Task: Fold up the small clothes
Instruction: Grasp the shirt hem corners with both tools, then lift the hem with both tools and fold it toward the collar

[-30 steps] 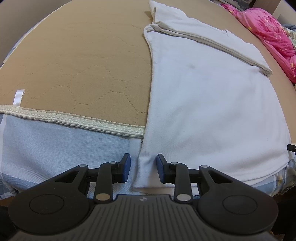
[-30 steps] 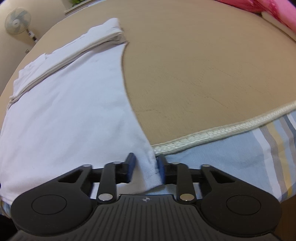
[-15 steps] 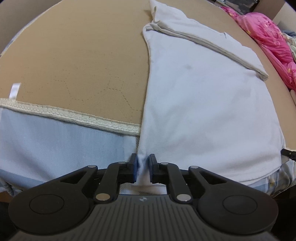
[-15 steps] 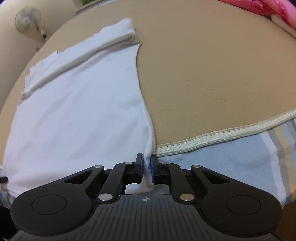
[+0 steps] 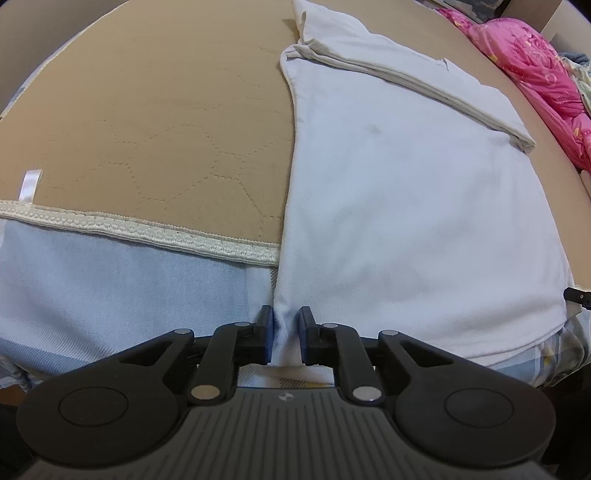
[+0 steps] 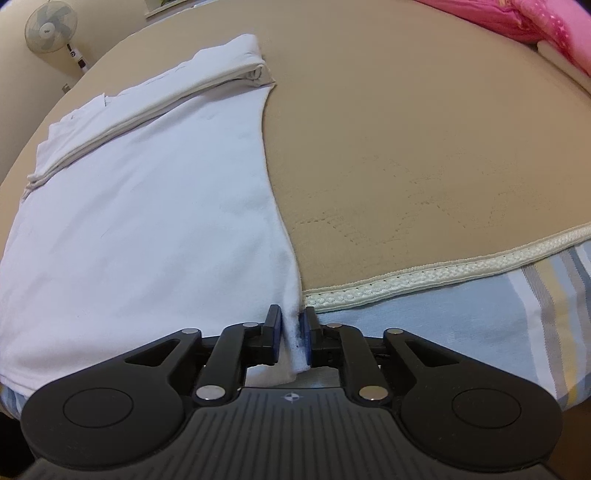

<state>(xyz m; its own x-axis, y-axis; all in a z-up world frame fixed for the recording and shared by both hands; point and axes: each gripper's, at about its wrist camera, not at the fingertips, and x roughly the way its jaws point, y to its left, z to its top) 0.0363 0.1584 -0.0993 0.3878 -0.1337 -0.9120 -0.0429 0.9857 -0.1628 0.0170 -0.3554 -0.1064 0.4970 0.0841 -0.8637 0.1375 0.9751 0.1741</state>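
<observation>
A white garment (image 5: 406, 206) lies flat on a tan quilted mat (image 5: 166, 122), its far part folded over into a band (image 5: 406, 70). Its near hem hangs over the mat's edge. My left gripper (image 5: 283, 332) has its jaws a little apart around the garment's near left corner, the cloth between the pads. My right gripper (image 6: 291, 334) has its jaws slightly apart around the near right corner of the garment (image 6: 147, 206), with the cloth against the right pad.
The mat has a cream braided trim (image 5: 147, 232) (image 6: 443, 269) over a light blue striped sheet (image 6: 480, 314). A pink quilt (image 5: 543, 77) lies at the far right. A standing fan (image 6: 51, 27) is by the wall.
Both grippers closed on the garment's near corners half a second ago. Both jaws have now widened a little, and the cameras have moved slightly.
</observation>
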